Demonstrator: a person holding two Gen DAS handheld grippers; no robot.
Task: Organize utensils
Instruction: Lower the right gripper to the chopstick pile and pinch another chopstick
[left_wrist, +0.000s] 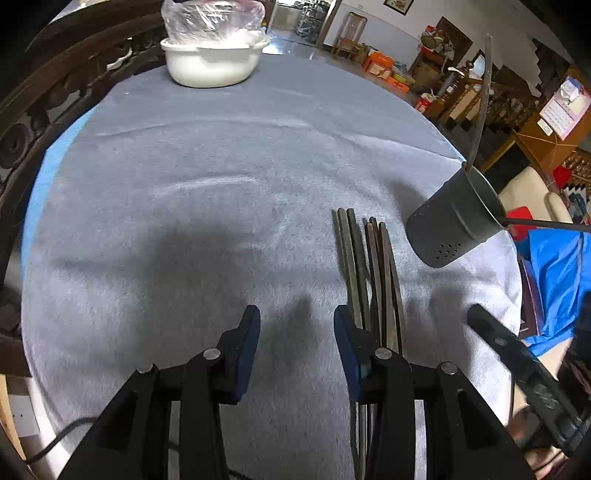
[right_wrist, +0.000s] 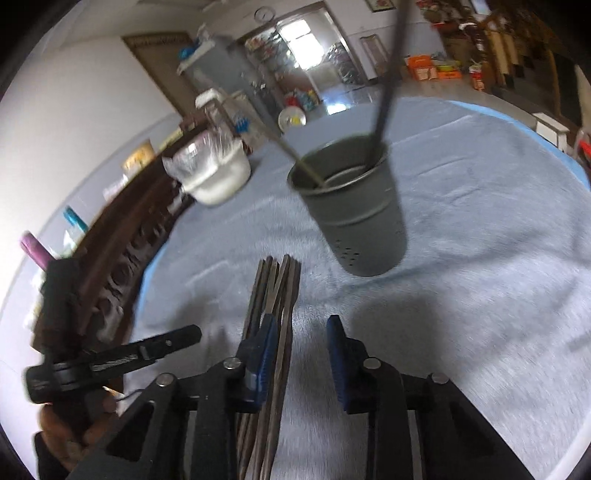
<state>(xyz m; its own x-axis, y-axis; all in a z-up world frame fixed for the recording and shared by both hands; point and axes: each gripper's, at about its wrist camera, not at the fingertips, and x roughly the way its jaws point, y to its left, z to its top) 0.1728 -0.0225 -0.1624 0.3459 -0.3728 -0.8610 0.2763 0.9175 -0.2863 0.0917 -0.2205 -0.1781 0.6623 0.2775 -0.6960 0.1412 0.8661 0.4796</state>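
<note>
The tabletop (left_wrist: 207, 155), draped in a pale blue-grey cloth, filled most of both views. At the upper left of the left wrist view stood a white bowl (left_wrist: 212, 61) with a crumpled clear plastic bag sitting in it. At the right of that view a dark perforated holder cup (left_wrist: 454, 218) stood on the cloth with 2 long thin utensils leaning out of it; what they were could not be told. The bundle of chopsticks (left_wrist: 365, 266) lay flat below and left of the cup, its long axis running from the frame's bottom edge up toward the cup. The left gripper (left_wrist: 297, 332) had its jaws partly open and empty, the bundle lying just outside and under its right finger. The right gripper (right_wrist: 301, 343) had its jaws partly open too, gripping nothing, with the bundle (right_wrist: 275, 295) passing beside and under its left finger, mostly outside the gap. Either gripper seemed near enough, but each would probably need a small sideways shift to straddle the sticks.
</note>
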